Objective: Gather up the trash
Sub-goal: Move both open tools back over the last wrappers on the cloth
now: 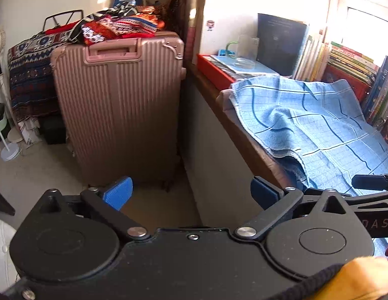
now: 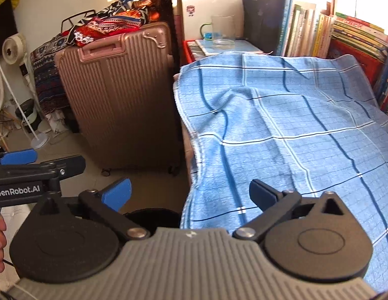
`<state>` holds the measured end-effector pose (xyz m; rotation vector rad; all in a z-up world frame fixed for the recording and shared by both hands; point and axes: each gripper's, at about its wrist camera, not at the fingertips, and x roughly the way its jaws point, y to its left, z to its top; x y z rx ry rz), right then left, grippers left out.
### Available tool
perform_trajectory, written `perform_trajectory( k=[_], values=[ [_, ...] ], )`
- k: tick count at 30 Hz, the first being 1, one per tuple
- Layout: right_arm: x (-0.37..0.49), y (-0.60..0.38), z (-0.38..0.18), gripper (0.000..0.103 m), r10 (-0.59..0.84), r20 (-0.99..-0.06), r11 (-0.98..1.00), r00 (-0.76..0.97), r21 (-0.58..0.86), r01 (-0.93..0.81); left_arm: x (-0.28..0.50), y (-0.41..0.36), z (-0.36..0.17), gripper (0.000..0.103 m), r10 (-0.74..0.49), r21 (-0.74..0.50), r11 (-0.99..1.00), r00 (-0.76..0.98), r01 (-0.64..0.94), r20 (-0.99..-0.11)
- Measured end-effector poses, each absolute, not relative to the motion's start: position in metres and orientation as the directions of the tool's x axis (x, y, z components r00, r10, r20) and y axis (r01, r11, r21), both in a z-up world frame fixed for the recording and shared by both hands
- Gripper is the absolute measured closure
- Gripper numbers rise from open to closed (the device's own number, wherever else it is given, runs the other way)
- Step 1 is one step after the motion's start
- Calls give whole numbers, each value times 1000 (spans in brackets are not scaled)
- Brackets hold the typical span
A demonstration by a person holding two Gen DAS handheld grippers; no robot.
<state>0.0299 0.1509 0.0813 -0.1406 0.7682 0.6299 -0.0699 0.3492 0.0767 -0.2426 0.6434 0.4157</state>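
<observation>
- A dark round bin (image 2: 154, 216), seen only as a rim, sits just below and in front of the right claw (image 2: 190, 195), partly hidden by the claw's own body; no loose trash can be made out in either view.
- The right claw stands spread to its widest, blue pads apart, with nothing between them.
- The left claw (image 1: 191, 193) is likewise wide open and empty, poised over bare floor beside the ledge; in the right wrist view it shows at the far left edge.
- A blue checked towel (image 2: 289, 135) lies rumpled over the ledge, ahead and to the right of both claws, its near corner hanging by the right claw's right finger.
- A ribbed pink suitcase (image 1: 119, 110) stands upright ahead of the left claw, patterned cloths (image 1: 119, 26) heaped on top.
- Beyond the towel, a clear glass mug (image 2: 222, 31) rests on papers in a red tray (image 1: 211, 68), with a row of books (image 2: 319, 30) to the right.
- A white standing fan (image 2: 13, 47) is far left.
</observation>
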Motion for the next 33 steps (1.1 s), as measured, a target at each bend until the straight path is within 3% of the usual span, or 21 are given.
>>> perform_trajectory(
  k=[11, 33],
  values=[
    [60, 123, 77, 0, 394, -700, 866, 596, 64, -497, -9, 329, 75, 1, 200, -117, 931, 752, -345, -629],
    [137, -26, 89, 0, 77, -686, 997, 724, 48, -61, 172, 176, 84, 0, -156, -75, 987, 781, 139, -604]
  ],
)
